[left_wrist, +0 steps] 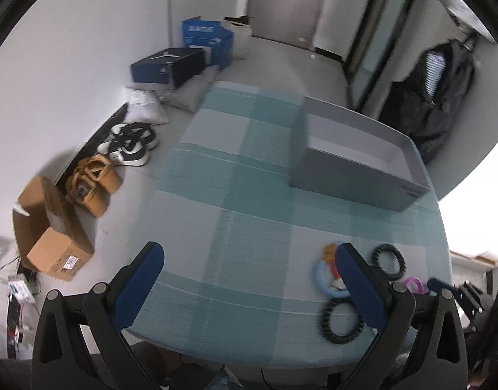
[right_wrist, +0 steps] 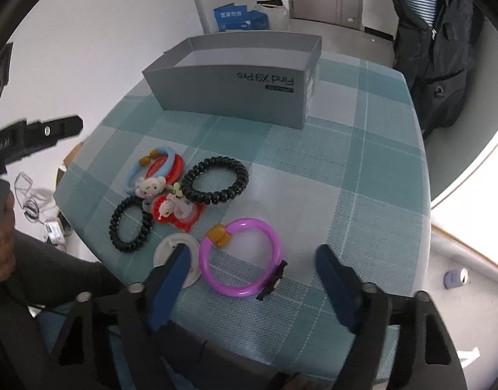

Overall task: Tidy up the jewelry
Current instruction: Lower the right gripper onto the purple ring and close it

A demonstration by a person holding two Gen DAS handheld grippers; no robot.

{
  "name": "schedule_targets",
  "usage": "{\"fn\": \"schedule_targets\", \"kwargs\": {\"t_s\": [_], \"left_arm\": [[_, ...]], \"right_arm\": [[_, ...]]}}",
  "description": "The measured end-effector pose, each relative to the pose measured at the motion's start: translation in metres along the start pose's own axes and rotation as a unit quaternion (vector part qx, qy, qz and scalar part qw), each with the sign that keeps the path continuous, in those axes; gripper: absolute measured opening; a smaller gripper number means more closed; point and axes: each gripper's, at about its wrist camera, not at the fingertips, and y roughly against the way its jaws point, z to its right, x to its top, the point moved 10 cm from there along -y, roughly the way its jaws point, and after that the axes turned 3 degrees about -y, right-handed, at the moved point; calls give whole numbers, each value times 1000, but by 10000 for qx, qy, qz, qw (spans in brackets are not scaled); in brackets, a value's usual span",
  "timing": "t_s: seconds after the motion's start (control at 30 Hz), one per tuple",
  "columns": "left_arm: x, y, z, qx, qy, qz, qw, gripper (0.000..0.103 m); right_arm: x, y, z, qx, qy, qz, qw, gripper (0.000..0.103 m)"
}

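The purple bangle (right_wrist: 240, 256) is lying flat on the checked tablecloth (right_wrist: 362, 214), near the front edge, well apart from the open grey box (right_wrist: 235, 97) at the far side; it is being framed by the right gripper (right_wrist: 253, 279), whose jaws are standing apart with nothing pressed between them. The bangle is being judged light, rigid and smooth, so slipping is likely; the band is best pinched across its thin rim beside the amber bead, not over the small black charm. The left gripper (left_wrist: 249, 276) is being held wide and empty over bare cloth. Being counted: 2 black coil hair ties (right_wrist: 216, 182), soft and springy; 1 blue bangle (right_wrist: 151, 170); 1 purple bangle; 1 white disc (right_wrist: 177, 250); 1 red cluster of charms (right_wrist: 174, 211), its pieces too tangled to be counted.
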Motion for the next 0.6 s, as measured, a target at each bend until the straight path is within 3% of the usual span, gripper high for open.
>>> {"fn": "schedule_targets", "kwargs": {"t_s": [0.17, 0.27, 0.43, 0.6], "left_arm": [[0, -5, -8, 21, 154, -63, 9999, 102], [-4, -9, -6, -21, 129, -165, 9998, 102], [-8, 0, 1, -207, -95, -22, 9997, 102], [-26, -7, 17, -508, -391, -367, 9973, 102]], "right_arm": [[-3, -4, -3, -168, 288, -14, 9994, 66], [-2, -5, -6, -202, 393, -8, 9990, 51], [-2, -3, -5, -147, 333, -18, 9993, 48], [5, 1, 5, -106, 58, 54, 9999, 47]]}}
